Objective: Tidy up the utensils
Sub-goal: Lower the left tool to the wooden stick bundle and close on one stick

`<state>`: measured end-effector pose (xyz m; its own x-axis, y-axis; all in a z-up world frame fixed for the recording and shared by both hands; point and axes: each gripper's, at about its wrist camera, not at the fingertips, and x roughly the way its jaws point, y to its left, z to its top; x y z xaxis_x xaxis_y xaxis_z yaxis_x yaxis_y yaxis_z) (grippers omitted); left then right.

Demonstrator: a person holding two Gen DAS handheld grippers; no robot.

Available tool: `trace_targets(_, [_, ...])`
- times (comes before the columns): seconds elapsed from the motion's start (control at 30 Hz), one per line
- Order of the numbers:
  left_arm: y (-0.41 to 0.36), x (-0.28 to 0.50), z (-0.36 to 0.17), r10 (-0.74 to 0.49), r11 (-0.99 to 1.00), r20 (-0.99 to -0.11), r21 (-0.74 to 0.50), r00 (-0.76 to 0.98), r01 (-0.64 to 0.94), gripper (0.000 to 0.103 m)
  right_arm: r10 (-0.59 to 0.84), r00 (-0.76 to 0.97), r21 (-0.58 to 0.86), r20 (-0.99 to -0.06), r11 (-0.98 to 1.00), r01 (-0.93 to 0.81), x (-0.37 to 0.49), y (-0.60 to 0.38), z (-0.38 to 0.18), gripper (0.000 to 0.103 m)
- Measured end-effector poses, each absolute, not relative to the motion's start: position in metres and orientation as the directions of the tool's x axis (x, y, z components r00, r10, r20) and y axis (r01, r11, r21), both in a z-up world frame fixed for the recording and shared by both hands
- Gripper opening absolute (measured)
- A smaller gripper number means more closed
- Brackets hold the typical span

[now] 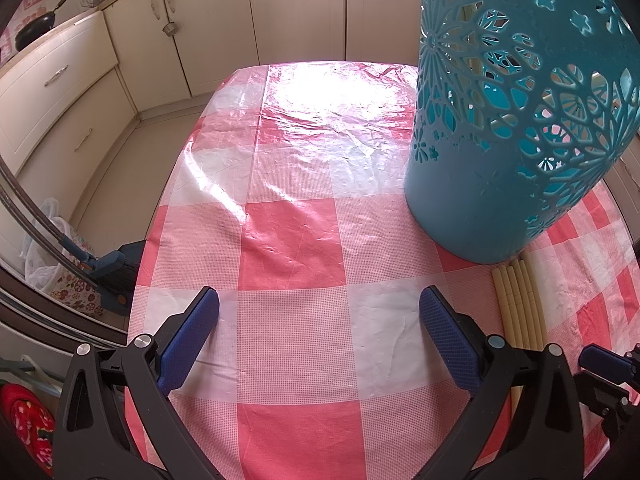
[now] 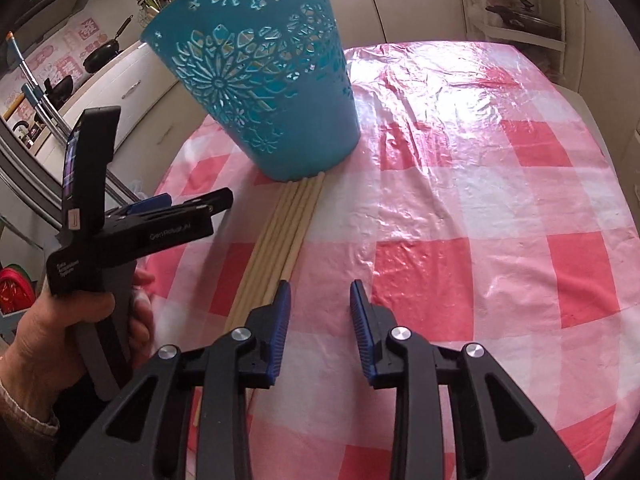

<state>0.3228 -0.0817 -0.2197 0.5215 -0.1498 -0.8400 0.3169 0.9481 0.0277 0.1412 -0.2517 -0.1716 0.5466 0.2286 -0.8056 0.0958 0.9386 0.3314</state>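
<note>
Both hand-held grippers, left (image 1: 319, 308) and right (image 2: 319, 304), hang released and empty over my counter (image 2: 460, 208), and since the chopsticks (image 2: 280, 232) lie bunched against the teal basket (image 2: 260, 92), I judge a grab could scatter them.

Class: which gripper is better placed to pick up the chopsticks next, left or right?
Right. The right gripper is open right beside the chopsticks. The left gripper, also open, faces bare tablecloth.

Blue basket (image 2: 264, 92) blocks the chopsticks' (image 2: 280, 232) far ends; tablecloth (image 2: 460, 208) rightward open
</note>
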Motion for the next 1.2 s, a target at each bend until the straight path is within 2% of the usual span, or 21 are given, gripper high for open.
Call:
trace_targets(0.17, [-0.075,0.317,-0.217,-0.146,0.957,-0.859,0.003,0.49,0.291,0.096,0.194,0.555,0.297,-0.809,0.949,0.102,0.165,-0.241,-0.171,0.029])
trace_targets(0.27, [-0.074,0.304,-0.209,-0.224,0.946,-0.845,-0.069,0.486,0.316,0.095,0.165,0.558,0.268,-0.813,0.957,0.108,0.179,-0.237,-0.174,0.027])
trace_targets(0.37, [-0.084,0.289,-0.197,-0.245,0.924,-0.809,-0.029,0.534,0.38,0.096,0.132,0.558,0.218,-0.819,0.972,0.09,0.189,-0.231,-0.174,0.026])
trace_targets(0.53, [-0.098,0.282,-0.201,-0.286,0.897,-0.821,-0.048,0.495,0.439,0.095,0.092,0.548,0.132,-0.832,0.991,0.035,0.193,-0.228,-0.174,0.011])
trace_targets(0.67, [-0.112,0.273,-0.203,-0.297,0.871,-0.82,-0.023,0.489,0.491,0.095,0.081,0.528,0.092,-0.845,0.996,-0.005,0.186,-0.238,-0.173,0.011])
trace_targets(0.8, [-0.125,0.267,-0.209,-0.26,0.862,-0.834,0.028,0.488,0.507,0.095,0.083,0.518,0.085,-0.851,0.996,-0.021,0.17,-0.255,-0.172,0.01])
trace_targets(1.2, [-0.115,0.279,-0.216,-0.238,0.891,-0.848,0.003,0.473,0.454,0.095,0.146,0.532,0.178,-0.834,0.984,0.009,0.16,-0.266,-0.172,0.01])
